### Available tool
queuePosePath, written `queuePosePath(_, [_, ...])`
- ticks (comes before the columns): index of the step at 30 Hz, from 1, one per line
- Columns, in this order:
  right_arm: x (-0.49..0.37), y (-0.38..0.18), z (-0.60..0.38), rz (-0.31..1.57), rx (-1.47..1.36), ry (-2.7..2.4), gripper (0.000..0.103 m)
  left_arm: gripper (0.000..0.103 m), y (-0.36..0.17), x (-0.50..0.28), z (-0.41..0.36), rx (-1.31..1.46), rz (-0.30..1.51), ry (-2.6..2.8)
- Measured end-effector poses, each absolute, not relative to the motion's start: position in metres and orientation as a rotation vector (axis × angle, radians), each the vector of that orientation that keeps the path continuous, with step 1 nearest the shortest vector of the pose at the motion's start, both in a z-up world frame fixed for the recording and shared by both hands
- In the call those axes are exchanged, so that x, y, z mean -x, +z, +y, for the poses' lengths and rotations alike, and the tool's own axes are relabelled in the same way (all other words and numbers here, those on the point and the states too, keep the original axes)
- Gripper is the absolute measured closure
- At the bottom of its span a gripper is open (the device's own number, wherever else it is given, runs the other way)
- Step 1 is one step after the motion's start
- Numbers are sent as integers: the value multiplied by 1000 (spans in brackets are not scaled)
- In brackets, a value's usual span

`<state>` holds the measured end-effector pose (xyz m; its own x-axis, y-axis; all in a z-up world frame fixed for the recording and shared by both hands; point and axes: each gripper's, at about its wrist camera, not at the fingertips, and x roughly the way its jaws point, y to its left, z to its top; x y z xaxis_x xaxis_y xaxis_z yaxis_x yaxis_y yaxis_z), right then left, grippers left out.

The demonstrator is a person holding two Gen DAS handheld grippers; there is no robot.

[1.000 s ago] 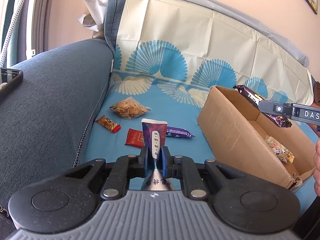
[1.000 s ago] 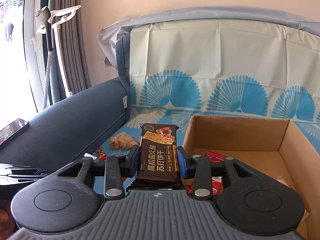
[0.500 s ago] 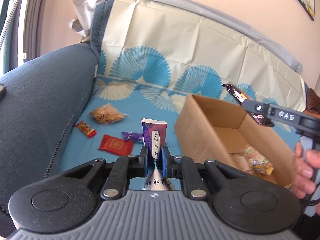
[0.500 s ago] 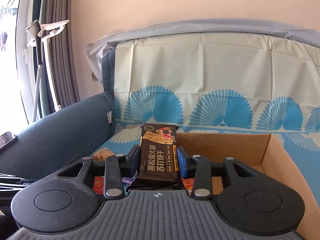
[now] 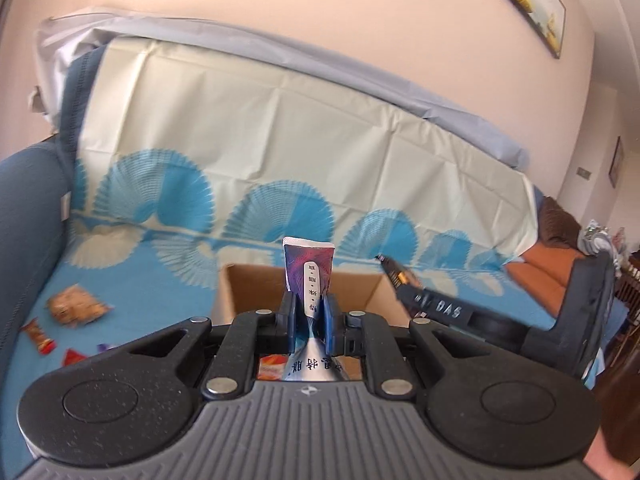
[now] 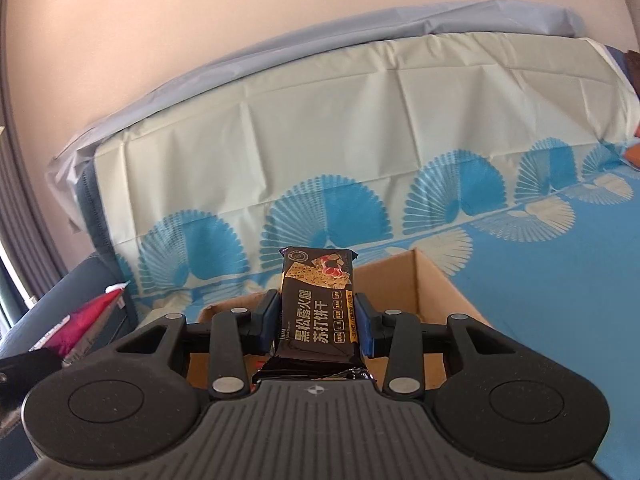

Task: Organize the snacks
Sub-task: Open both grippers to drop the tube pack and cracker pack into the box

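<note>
My left gripper (image 5: pixel 308 322) is shut on a purple and silver snack packet (image 5: pixel 309 270), held upright over the near side of the open cardboard box (image 5: pixel 248 288). My right gripper (image 6: pixel 318 326) is shut on a black cracker packet (image 6: pixel 316 304) and hangs over the same box (image 6: pixel 432 280). In the left wrist view the right gripper (image 5: pixel 404 288) comes in from the right with the black packet (image 5: pixel 394 274) above the box. The left gripper's packet (image 6: pixel 90 314) shows at the left of the right wrist view.
Loose snacks lie on the blue patterned sofa cover left of the box: a clear bag of brown pieces (image 5: pixel 74 306), a small orange-red packet (image 5: pixel 38 336) and a red packet (image 5: pixel 74 358). The blue sofa arm (image 5: pixel 24 208) stands at the left. A red-and-white packet (image 5: pixel 272 366) lies inside the box.
Both grippers have swung right and tilted up over the box, each still holding its packet. The loose snacks have slid to the left edge of the left wrist view.
</note>
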<state>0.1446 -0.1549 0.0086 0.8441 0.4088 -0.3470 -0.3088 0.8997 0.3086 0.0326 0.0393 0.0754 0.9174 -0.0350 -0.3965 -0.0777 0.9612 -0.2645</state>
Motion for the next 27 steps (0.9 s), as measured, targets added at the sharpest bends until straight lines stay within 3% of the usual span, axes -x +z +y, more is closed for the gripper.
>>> queuePosePath(16, [-149, 11, -189, 359, -284, 271, 62, 88, 77, -102, -25, 232, 421, -86])
queuePosePath(18, [-150, 10, -189, 364, -283, 272, 58, 84, 75, -110, -25, 230, 458, -77])
queuePosePath(19, [-150, 9, -187, 371, -281, 273, 47, 80, 73, -114, -23, 227, 481, -69])
queuePosePath(20, [-150, 9, -187, 370, -281, 268, 39, 66, 71, -115, -22, 226, 497, -66])
queuePosePath(21, [-149, 9, -187, 364, -281, 262, 38, 59, 70, -113, -20, 220, 499, -61])
queuePosePath(27, [-149, 6, -182, 376, -265, 267, 39, 58, 59, -70, -2, 146, 427, -35])
